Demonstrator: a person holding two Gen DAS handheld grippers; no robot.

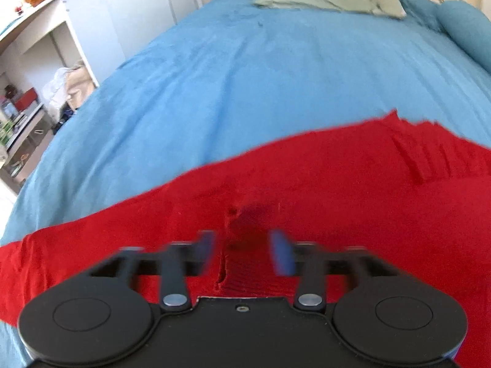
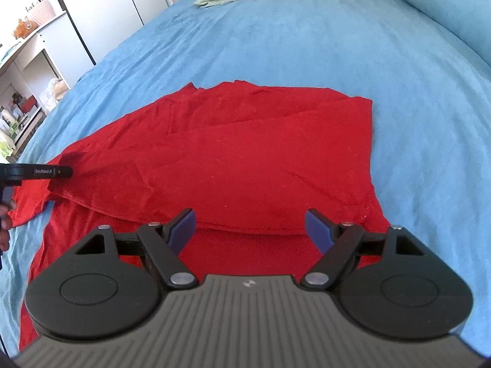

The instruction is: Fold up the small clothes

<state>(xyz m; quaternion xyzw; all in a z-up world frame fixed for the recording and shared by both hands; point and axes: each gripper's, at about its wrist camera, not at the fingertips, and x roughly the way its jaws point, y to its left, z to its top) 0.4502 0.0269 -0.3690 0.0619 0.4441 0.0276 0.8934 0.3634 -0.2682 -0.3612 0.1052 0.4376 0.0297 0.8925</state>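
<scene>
- Left wrist view: the left gripper is hanging blurred just above the red garment, jaws apart, a raised fabric ridge lying between them; whether they are pinching it I cannot tell. The blue bedspread is stretching ahead.
- Right wrist view: the right gripper is spreading wide, released, over the garment's near folded edge; the left gripper is reaching in at far left.

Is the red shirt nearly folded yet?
Partly. The red shirt lies on the blue bed with one layer already folded over onto itself, its folded edge showing near the right tongs. The left tongs are open over the cloth at its left end, holding nothing; the right tongs are open too. Still a wide, loose shape, so more folds remain.
</scene>
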